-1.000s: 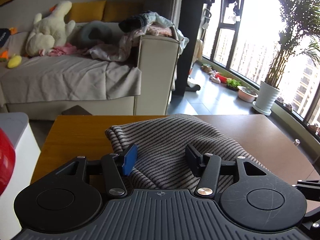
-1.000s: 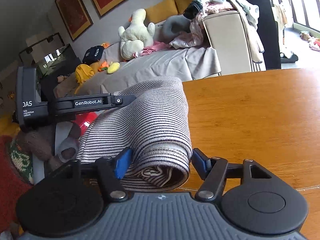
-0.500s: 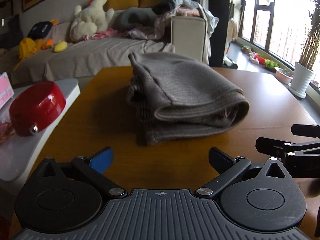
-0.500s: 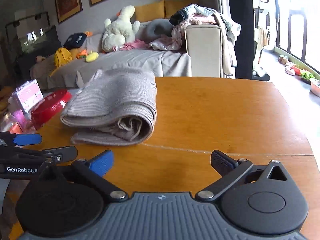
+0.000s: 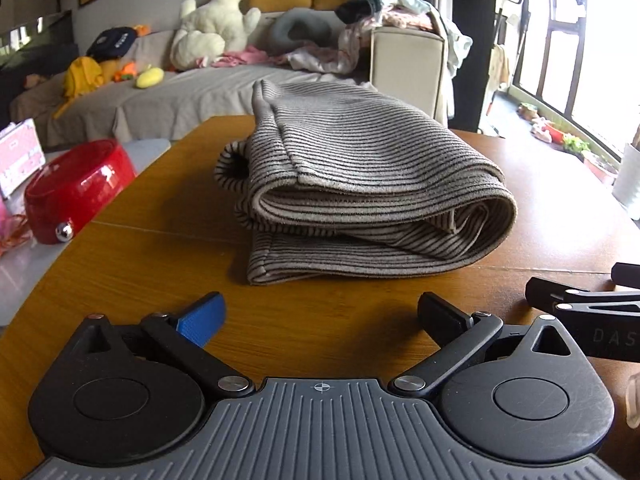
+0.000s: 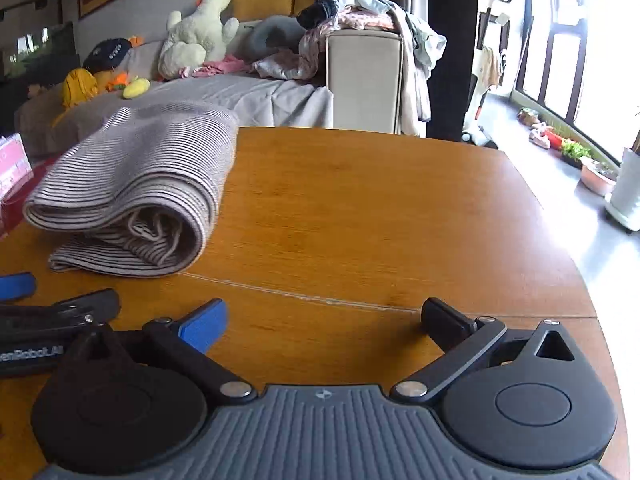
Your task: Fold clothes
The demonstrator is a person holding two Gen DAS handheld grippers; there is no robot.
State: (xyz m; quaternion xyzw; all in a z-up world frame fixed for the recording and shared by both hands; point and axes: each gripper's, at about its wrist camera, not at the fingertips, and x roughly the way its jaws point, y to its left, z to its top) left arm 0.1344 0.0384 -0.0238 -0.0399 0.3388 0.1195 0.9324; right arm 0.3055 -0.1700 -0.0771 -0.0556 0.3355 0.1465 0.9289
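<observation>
Striped sweater is lying folded on the wooden desk. Left tool and right tool are hovering spread and empty just before it. Tidying well probably means pressing loose edges flat, gently.

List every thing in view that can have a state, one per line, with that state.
striped sweater: folded into a thick bundle, lying on the wooden table, held by neither tool.
left tongs: open, empty, short of the sweater, above bare wood.
right tongs: open, empty, over bare table to the right of the sweater.
red bowl: upside down on the white side surface beside the table.
clothes pile: unfolded, heaped on the sofa arm.
</observation>
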